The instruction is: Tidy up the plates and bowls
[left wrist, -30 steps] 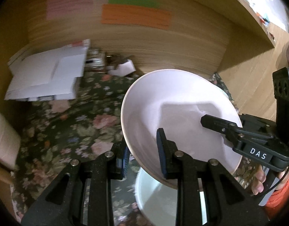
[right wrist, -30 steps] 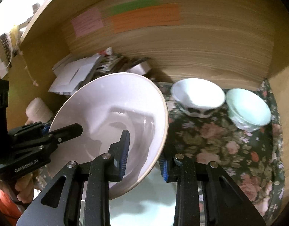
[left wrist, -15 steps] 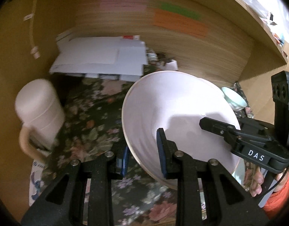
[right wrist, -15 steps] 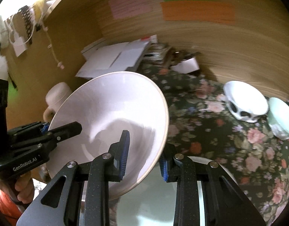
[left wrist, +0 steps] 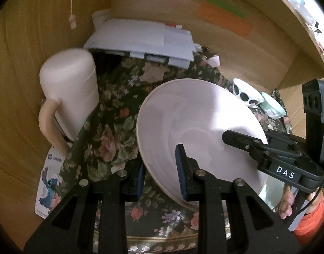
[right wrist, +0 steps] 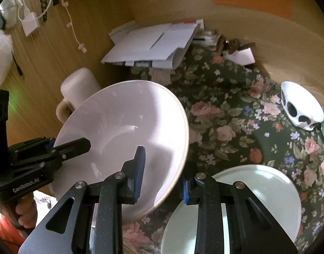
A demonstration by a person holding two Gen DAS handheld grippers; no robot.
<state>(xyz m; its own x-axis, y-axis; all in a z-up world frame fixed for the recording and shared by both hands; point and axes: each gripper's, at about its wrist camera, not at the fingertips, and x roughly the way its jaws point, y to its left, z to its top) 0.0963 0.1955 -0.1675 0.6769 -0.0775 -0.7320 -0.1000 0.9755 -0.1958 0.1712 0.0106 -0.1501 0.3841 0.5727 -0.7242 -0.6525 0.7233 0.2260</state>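
Observation:
A large pale pink bowl [left wrist: 195, 127] [right wrist: 124, 135] hangs tilted above the floral cloth, held at opposite rims by both grippers. My left gripper [left wrist: 161, 172] is shut on its near-left rim, one pad inside and one outside. My right gripper [right wrist: 162, 174] is shut on the bowl's right rim in the same way. Each gripper shows in the other's view, with a hand on its handle. A pale green plate [right wrist: 259, 199] lies on the cloth under my right gripper. A white bowl with black spots [right wrist: 299, 108] [left wrist: 246, 95] and a mint bowl [left wrist: 272, 108] sit at the far right.
A cream lidded jug with a handle [left wrist: 71, 97] [right wrist: 77, 91] stands at the left by the wooden side wall. A stack of white papers [left wrist: 140, 40] [right wrist: 153, 44] lies at the back, with small clutter beside it. A cartoon card [left wrist: 47, 188] lies at the cloth's left edge.
Both grippers have carried the pink bowl leftward and slightly lower. The jug has come closer in view, and the green plate now lies to the right of the bowl instead of under it.

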